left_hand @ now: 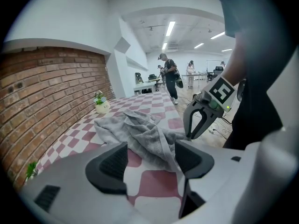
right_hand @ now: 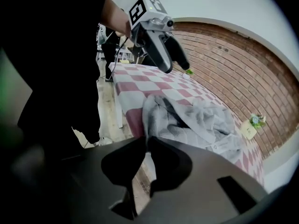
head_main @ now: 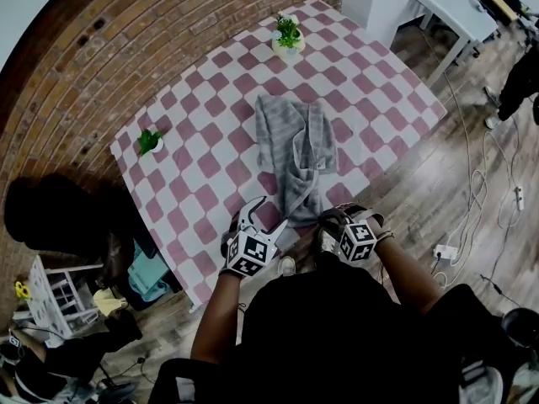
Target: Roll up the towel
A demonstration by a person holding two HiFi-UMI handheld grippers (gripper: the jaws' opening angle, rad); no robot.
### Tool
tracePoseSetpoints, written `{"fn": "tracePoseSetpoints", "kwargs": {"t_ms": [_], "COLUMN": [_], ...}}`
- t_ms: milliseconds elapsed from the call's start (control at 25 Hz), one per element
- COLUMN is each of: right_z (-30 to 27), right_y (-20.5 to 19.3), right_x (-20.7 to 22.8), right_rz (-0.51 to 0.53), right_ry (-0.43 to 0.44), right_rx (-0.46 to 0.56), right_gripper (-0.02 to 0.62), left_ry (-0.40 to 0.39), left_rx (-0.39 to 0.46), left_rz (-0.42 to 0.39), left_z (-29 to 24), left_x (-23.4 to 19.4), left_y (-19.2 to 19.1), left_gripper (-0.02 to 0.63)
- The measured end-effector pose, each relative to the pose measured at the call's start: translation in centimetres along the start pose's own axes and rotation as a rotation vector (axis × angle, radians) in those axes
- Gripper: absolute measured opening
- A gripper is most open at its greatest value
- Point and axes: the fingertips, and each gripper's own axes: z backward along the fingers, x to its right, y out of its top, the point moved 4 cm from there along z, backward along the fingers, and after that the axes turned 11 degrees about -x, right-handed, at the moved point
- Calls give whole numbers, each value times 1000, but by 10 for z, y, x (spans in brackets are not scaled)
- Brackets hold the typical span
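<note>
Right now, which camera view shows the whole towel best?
The head view: the towel lies crumpled on the checked tablecloth, seen almost whole. The left gripper view shows its near end between the open jaws of the left gripper; the right gripper view shows an edge pinched by the right gripper.

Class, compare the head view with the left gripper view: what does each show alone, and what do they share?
Only the head view: the white rack and the power strip. Only the left gripper view: the ceiling lights. Both: the grey towel, the checked tablecloth, the potted plant and the right gripper.
</note>
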Motion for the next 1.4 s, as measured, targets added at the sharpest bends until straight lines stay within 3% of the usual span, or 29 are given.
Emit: {"fn": "tracePoseSetpoints", "kwargs": {"t_ms": [200, 440, 640, 880, 1040, 1160, 1240, 1320, 1400], "right_z": [24, 45, 45, 49, 54, 58, 59, 62, 65], "right_y": [3, -2, -14, -35, -56, -71, -78, -82, -86], "right_x": [17, 28, 25, 21, 18, 15, 14, 15, 19], "right_rz": [-41, 32, 48, 4, -40, -70, -84, -96, -111], "right_ry": [27, -18, -25, -43, -51, -49, -49, -50, -56], "right_rx": [59, 47, 23, 0, -11, -17, -16, -10, 1], "right_gripper": [29, 27, 26, 26, 26, 26, 26, 26, 26], "left_ry": [-7, -40, -74, -211, -265, -334, -358, -364, -343], "left_rx": [-6, -6, -17, -194, -326, -368, -387, -405, -390], "left_rz": [-25, -100, -232, -473, -536, -550, -548, -541, -498], "left_z": [-8, -29, -63, -115, -142, -153, -159, -161, -156], "left_x": [2, 4, -4, -4, -11, -14, -15, -16, -19], "left_y": [6, 29, 66, 82, 80, 81, 83, 83, 85], "left_gripper": [310, 270, 264, 253, 252, 234, 182, 65, 31]}}
